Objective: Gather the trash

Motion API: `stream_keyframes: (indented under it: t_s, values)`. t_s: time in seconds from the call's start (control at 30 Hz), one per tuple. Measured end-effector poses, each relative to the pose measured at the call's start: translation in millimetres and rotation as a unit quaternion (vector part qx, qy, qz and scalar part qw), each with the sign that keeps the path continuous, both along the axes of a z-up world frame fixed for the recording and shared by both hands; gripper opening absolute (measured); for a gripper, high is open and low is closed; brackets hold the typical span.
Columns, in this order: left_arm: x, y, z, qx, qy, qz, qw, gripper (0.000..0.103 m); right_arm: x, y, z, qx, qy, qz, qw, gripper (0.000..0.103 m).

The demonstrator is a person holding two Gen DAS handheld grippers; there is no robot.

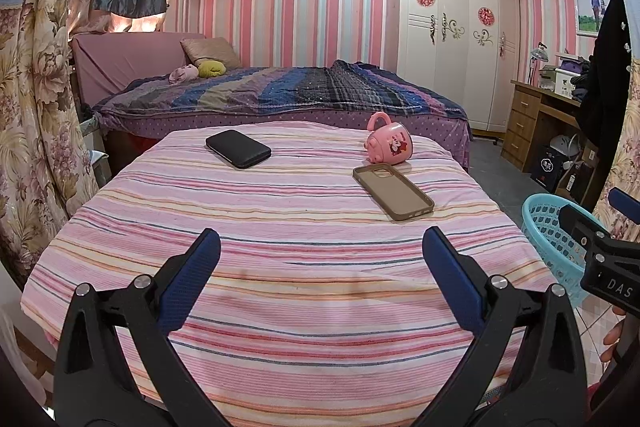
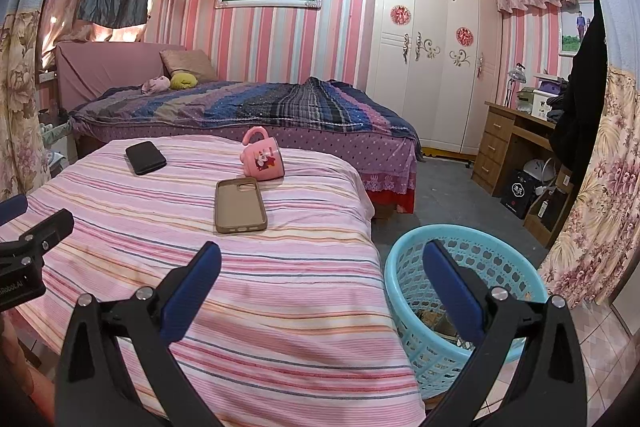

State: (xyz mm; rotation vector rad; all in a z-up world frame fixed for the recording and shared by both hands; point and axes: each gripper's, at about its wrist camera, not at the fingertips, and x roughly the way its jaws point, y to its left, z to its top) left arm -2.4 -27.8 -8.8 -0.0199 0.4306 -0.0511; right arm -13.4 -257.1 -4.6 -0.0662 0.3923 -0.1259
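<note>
The light blue perforated basket [image 2: 464, 311] sits on the floor right beside the right-hand edge of the striped-sheet surface [image 2: 240, 267]. There's some brownish stuff down at the bottom of it, but it's too murky to say what exactly. The pink cartoon mug [image 2: 262, 157] is tipped on its side toward the far end of the sheet, handle sticking up, and the mouth is turned away so I can't tell if anything's in it.

The things on the sheet: a tan phone case [image 2: 240, 205] lying open side up, empty, camera cutout at the far end, long axis running from near to far. From the left wrist view that same case [image 1: 393, 195] looks angled, near end swinging right toward the basket side. The mug is just beyond it, nearly touching. A black phone-shaped item [image 2: 145, 157] lies flat well off to the far left, long axis skewed diagonally.

The left gripper [image 1: 320, 259] is spread wide with nothing between the blue pads, hovering over the bare near half of the sheet. The right gripper [image 2: 320, 267] is spread wide and empty too, straddling the sheet's right edge, its right finger over the basket.

There's a lot of bare sheet in the near half, and open grey floor beyond the basket.
</note>
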Motion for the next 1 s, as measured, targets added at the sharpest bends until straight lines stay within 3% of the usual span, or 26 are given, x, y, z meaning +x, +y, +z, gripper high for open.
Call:
stream_keyframes:
  t_s: [1.0]
  values:
    - [-0.3,-1.7,0.6,0.002,-0.002,0.000,1.0000,0.098,0.2,-2.5,-0.9,-0.001,-0.003,-0.004,1.000,0.098]
